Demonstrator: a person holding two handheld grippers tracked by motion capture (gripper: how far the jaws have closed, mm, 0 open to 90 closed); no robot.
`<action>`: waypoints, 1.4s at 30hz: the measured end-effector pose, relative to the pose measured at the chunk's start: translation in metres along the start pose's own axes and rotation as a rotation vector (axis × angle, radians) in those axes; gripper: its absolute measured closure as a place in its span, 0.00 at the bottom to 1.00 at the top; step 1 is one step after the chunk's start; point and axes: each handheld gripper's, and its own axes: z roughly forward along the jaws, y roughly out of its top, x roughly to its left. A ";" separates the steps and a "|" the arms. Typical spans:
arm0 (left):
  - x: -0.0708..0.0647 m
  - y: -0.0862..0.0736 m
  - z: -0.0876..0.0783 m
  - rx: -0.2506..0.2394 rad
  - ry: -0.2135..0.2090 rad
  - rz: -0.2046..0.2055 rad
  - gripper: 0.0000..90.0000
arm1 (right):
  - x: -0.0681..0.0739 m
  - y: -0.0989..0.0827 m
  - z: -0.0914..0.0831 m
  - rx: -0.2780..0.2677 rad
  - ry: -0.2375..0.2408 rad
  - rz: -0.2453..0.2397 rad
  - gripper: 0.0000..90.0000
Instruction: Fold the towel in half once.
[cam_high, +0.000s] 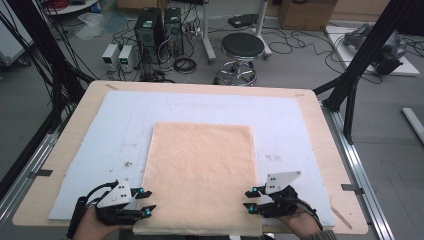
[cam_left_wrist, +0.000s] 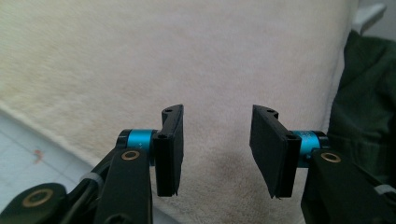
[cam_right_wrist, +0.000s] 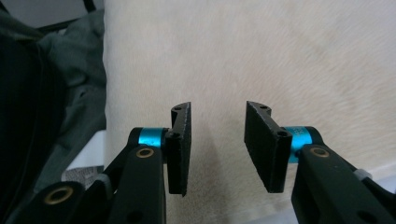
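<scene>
High view: peach towel lies flat mid-table on the white mat, left gripper and right gripper flanking its near corners, likely for folding; left gripper view: jaws spread over cloth; right gripper view: same, nothing pinched.

the rectangular terry-cloth towel is a plain pale peach, without stripes or print; in the two gripper views it reads as a creamier off-white with a fine nubby pile. it lies on a flat pale blue-white foam sheet, faintly marked with small dark specks, which covers the light wood-coloured table. the left hand-held gripper is matte black with bright blue collars, brass-coloured rivets and a light grey plate on top; the right hand-held gripper has the same colours. a dark green sleeve shows beside the towel.
</scene>
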 end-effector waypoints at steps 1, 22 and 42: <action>0.001 -0.002 0.003 0.023 -0.006 0.004 0.62 | 0.000 -0.002 0.003 0.015 0.008 0.001 0.71; -0.010 0.002 -0.019 -0.036 -0.010 0.037 0.96 | 0.023 0.009 -0.018 -0.015 0.024 -0.070 1.00; 0.009 0.009 -0.013 -0.094 0.059 -0.061 0.57 | -0.011 0.004 -0.017 -0.112 -0.092 0.095 0.45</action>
